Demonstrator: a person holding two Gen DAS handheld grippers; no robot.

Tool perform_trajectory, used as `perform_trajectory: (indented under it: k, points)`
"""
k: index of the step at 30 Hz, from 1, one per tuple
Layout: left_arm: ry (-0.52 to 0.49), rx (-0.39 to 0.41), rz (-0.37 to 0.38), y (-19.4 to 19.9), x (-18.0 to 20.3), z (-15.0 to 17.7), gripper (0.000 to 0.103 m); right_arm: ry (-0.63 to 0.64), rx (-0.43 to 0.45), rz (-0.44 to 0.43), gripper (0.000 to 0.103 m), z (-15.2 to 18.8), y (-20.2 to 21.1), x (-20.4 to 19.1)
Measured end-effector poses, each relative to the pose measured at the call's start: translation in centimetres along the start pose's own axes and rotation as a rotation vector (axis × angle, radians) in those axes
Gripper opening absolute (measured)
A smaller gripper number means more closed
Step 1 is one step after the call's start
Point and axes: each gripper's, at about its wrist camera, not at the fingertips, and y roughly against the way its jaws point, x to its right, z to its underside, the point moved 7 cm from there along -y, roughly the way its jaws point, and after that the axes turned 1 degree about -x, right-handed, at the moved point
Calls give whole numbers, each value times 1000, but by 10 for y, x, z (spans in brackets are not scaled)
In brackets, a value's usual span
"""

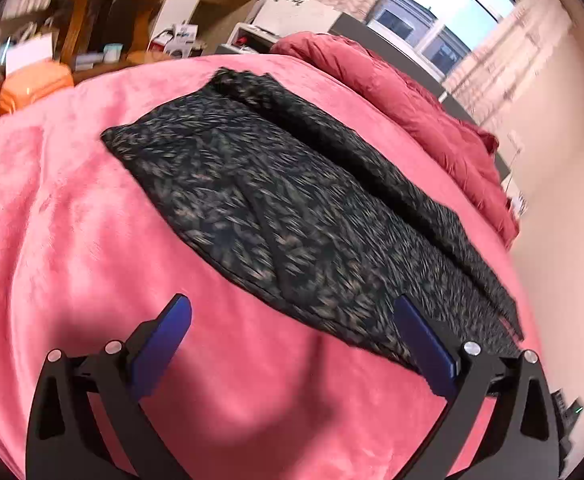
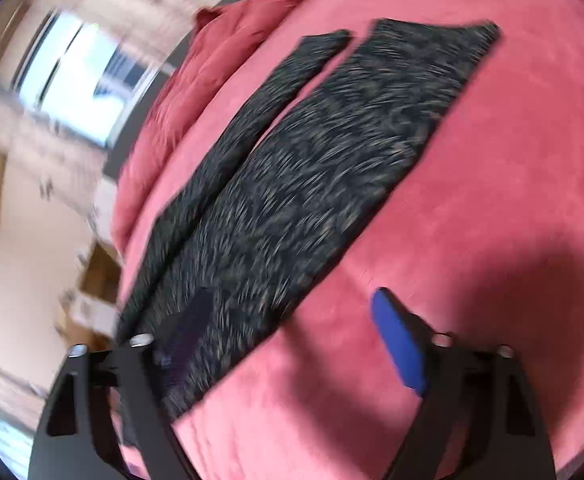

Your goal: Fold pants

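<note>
With the dark patterned pants [image 1: 292,208] flat on the pink bed [image 1: 71,240] and both our left gripper [image 1: 292,320] and right gripper [image 2: 287,312] spread wide and empty, we judge the next move is to pinch an edge.

The pants [image 1: 292,208] are thin, matt cloth, dark with a fine pale leaf print, lying soft and slightly creased. Under them the blanket [image 1: 71,240] is pink plush fleece, fuzzy and matt, with a brushed nap. The quilt [image 1: 412,104] at the far edge is smoother red fabric, puffy and faintly sheened. The left gripper [image 1: 292,328] and right gripper [image 2: 292,328] have matt black plastic frames, smooth blue fingers [image 2: 398,340] and shiny metal pins. The shelves [image 1: 103,12] are bare light wood.
</note>
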Motion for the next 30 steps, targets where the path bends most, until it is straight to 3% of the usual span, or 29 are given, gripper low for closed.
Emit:
perform_trajectory:
  k: [3,6,10,16,19,21,22,24,26,30]
  points:
    - [56,4,-7,-7,-22,-11,101,-83,6,-52,68,-12,-2,10]
    - [126,7,64,-13,-37,-19,100,-126,7,-63,54,-23,-7,19]
    - [93,0,105,-22,-38,-27,100,-200,-2,-71,34,-37,-11,38]
    - [143,20,199,-31,-42,-47,98,-225,-22,-104,30,-58,-25,45]
    - [164,7,212,-39,-44,-56,84,-222,-31,-114,30,-68,-32,44]
    - [169,-4,195,-47,-46,-61,67,-211,-34,-118,30,-73,-36,42]
    - [180,-11,184,-51,-48,-63,55,-204,-35,-116,27,-77,-39,41]
    - [204,-21,165,-60,-54,-66,42,-194,-36,-99,18,-79,-42,41]
    - [220,-30,127,-68,-61,-68,18,-211,-37,-91,7,-83,-45,47]
    - [216,-37,111,-71,-65,-70,8,-218,-31,-109,5,-86,-44,49]
